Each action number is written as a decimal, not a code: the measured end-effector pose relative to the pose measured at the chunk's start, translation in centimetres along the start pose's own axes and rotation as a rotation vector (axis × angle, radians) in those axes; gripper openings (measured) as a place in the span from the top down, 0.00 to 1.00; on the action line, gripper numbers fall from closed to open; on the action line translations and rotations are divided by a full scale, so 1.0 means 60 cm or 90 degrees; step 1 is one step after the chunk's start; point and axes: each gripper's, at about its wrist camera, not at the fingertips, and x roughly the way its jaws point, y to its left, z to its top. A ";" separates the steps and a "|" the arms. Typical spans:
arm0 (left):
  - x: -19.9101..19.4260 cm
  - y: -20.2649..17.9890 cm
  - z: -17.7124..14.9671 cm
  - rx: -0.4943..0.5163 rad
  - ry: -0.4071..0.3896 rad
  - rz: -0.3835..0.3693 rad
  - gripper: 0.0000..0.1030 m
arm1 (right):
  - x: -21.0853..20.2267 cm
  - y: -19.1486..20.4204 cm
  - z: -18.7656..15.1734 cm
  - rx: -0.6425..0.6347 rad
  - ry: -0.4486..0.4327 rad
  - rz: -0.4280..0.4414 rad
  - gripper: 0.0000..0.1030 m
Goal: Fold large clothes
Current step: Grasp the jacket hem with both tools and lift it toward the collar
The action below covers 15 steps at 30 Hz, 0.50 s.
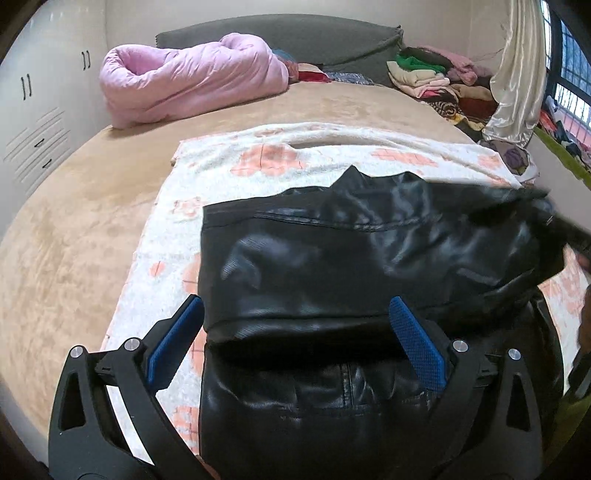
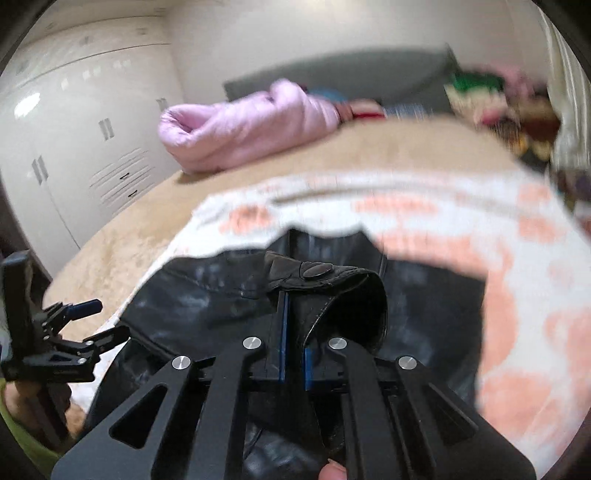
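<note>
Shiny black leather jacket (image 1: 332, 258) lies partly folded on the white towel blanket with peach flower prints (image 1: 229, 162), spread across the tan plush bed (image 1: 74, 221). Right gripper (image 2: 293, 314) is clamped on the jacket's cuff with the snap tab (image 2: 314, 273). Left gripper (image 1: 295, 332) hangs over the jacket's near edge, blue pads (image 1: 415, 347) wide apart, gripping nothing. Rolled pink quilt (image 1: 184, 77) sits by the grey headboard (image 1: 295, 33)

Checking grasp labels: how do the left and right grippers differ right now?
The left gripper stands wide open; the right gripper is shut. The left gripper holds nothing, its blue pads clear above the black leather jacket; the right gripper pinches the jacket's cuff. Both have black frames and blue pads and hang over the jacket on the bed.
</note>
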 end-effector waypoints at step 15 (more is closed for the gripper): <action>0.090 0.058 0.048 -0.131 0.042 -0.127 0.67 | 0.031 -0.058 -0.035 -0.021 0.055 -0.102 0.94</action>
